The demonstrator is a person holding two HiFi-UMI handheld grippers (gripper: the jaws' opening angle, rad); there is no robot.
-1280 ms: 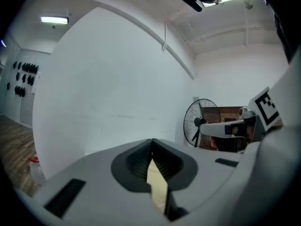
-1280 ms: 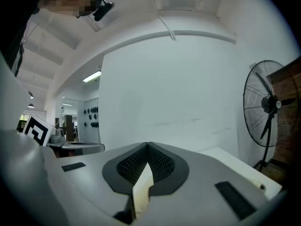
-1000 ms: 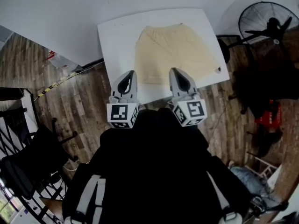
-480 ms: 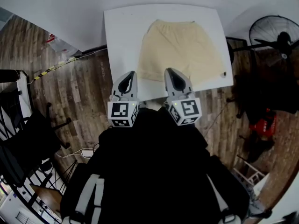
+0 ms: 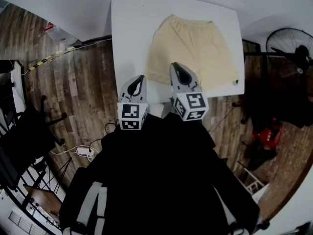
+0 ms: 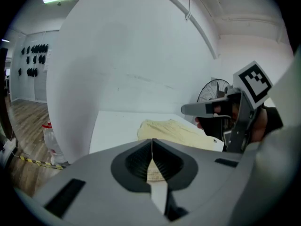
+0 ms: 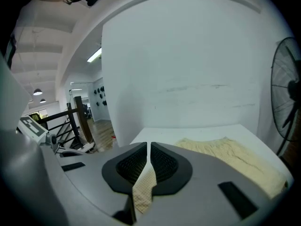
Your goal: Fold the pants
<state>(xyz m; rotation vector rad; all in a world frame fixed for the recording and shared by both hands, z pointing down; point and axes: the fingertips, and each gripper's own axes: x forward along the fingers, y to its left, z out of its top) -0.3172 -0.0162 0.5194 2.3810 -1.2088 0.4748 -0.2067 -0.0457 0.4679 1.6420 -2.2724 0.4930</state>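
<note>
A white worktop carries the yellow pants, spread flat; left tool and right tool hover above its near edge, both clenched empty.

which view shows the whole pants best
The head view: the pants lie flat on the white table, nearly full outline visible. Both gripper views look low across the table and catch only part of them.

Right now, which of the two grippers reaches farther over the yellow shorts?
The right gripper: in the head view its tip overlaps the shorts, while the left gripper stops near their hem corner.
</note>
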